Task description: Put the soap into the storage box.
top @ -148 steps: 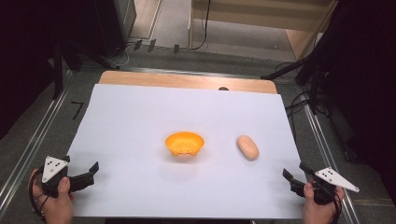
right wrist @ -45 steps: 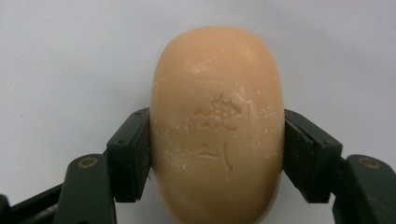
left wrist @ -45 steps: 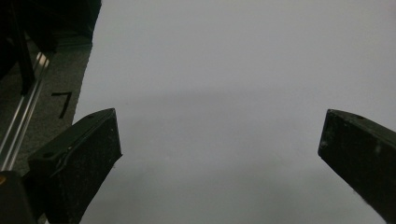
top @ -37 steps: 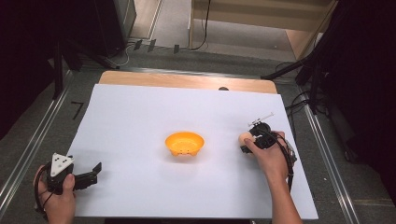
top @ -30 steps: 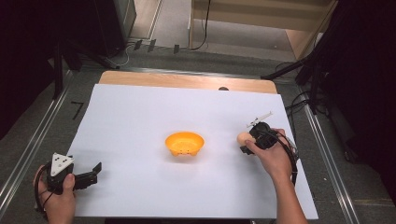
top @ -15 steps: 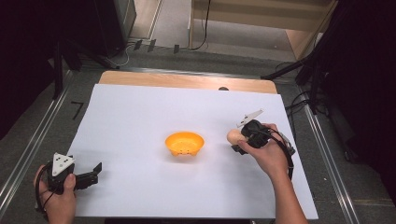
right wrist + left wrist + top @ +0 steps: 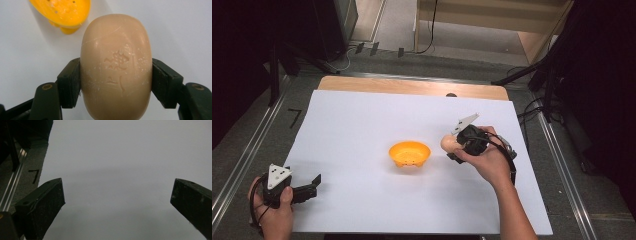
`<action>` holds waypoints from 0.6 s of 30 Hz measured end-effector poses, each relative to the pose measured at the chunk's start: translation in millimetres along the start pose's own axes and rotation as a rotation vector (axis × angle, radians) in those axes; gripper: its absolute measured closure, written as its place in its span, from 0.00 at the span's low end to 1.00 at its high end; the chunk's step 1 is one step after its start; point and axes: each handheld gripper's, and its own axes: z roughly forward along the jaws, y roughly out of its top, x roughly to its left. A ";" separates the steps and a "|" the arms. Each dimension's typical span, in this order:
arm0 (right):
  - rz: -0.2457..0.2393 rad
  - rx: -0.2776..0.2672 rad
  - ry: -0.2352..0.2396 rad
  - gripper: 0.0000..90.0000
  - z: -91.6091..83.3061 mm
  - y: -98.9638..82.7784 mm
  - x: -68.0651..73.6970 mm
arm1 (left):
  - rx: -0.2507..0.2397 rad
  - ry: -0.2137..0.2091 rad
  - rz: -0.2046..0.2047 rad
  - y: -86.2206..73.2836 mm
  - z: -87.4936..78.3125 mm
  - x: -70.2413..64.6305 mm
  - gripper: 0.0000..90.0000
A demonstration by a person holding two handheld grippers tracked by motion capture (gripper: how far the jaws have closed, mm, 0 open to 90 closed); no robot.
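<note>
My right gripper [image 7: 451, 148] is clamped on the beige oval soap bar [image 7: 116, 67], just right of the orange perforated plastic dish [image 7: 410, 152]. My left gripper [image 7: 314, 182], jaws apart, sits near-left on the white sheet [image 7: 362, 115].

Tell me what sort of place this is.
Probably a lab recording bench: a white sheet covers the table, metal rails run along its sides, cables trail over the floor, and handheld grippers work a soap bar.

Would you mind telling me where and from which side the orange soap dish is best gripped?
Grip the orange soap dish by its thin raised rim, coming from above with one jaw inside and one outside. It is a shallow open bowl on small feet, probably too wide to span, and its near rim lies clear of the soap bar.
</note>
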 end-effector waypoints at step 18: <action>-0.147 -0.025 0.072 0.37 10.4 45.4 13.6 | -0.005 -0.005 0.009 -0.2 -0.6 -1.0 0.00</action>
